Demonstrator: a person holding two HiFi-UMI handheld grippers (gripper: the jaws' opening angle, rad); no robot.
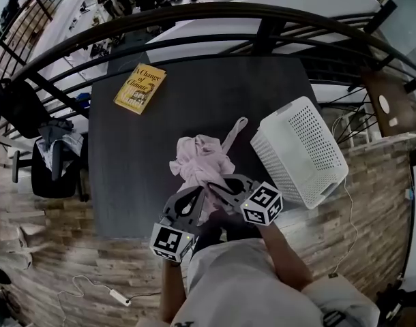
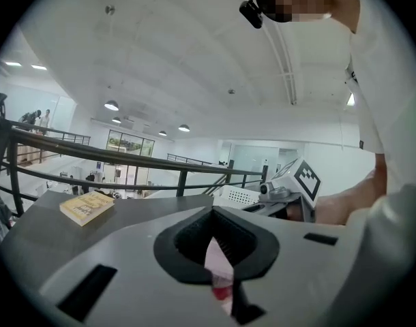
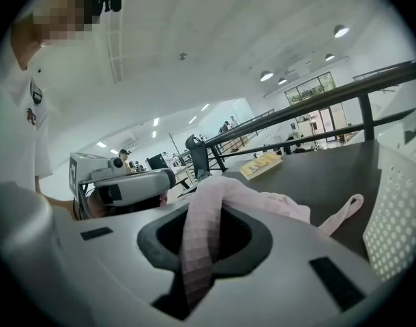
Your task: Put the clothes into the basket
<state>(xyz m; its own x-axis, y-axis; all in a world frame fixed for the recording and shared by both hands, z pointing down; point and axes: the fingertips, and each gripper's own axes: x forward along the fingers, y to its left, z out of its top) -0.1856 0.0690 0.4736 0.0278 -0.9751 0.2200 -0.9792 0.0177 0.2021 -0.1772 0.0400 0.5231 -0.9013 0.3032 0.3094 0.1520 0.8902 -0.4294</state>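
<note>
Both my tools are clamped on the same pink garment. The left gripper has a thin fold of it pinched between its closed jaws, and the right gripper is shut on a thick waffle-textured band that runs up and out over the top of its jaws. The garment sits bunched on the dark table just to the left of the white perforated basket, near it but not touching. One loose strap trails toward the basket's near corner. I judge I am at the lift, with the carry across still to do. To do it well I should keep both grips firm and raise the bundle until the hanging cloth and that strap would clear the basket's wall. Then I should swing right, keeping the two grippers close so the cloth stays gathered. I should let go only once the bulk hangs inside the basket, or the strap may drape over its edge.
</note>
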